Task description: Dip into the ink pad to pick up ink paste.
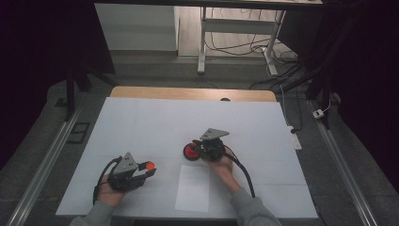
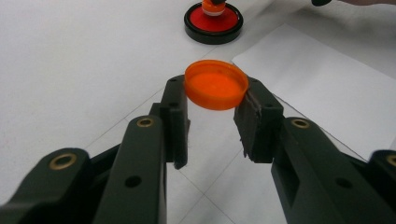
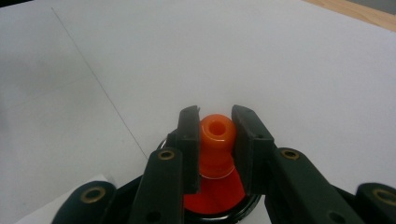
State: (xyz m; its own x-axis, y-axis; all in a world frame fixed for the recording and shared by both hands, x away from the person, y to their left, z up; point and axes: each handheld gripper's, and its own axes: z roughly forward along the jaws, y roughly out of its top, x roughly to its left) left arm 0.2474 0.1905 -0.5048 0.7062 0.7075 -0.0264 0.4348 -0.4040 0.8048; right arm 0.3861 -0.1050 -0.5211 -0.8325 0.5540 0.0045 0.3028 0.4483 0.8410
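Observation:
My left gripper point(image 2: 215, 91) is shut on a flat round orange cap point(image 2: 216, 85), held by its rim just above the white table sheet; the high view has it at the lower left point(image 1: 148, 168) with the cap point(image 1: 150, 165) at its tip. My right gripper point(image 3: 215, 128) is shut on an orange knob-shaped piece with a hole in its top point(image 3: 216, 135). That piece stands over a red disc with a black rim point(image 3: 215, 193). In the high view the right gripper point(image 1: 197, 149) sits beside the red disc point(image 1: 190, 151) at mid-table. The left gripper view has the disc point(image 2: 213, 21) farther off.
A white sheet point(image 1: 141, 122) covers the table, with a smaller paper rectangle point(image 1: 193, 187) near the front edge between my hands. Thin fold lines cross the sheet. A wooden edge point(image 1: 188, 92) runs along the far side. Desk legs and cables stand beyond the table.

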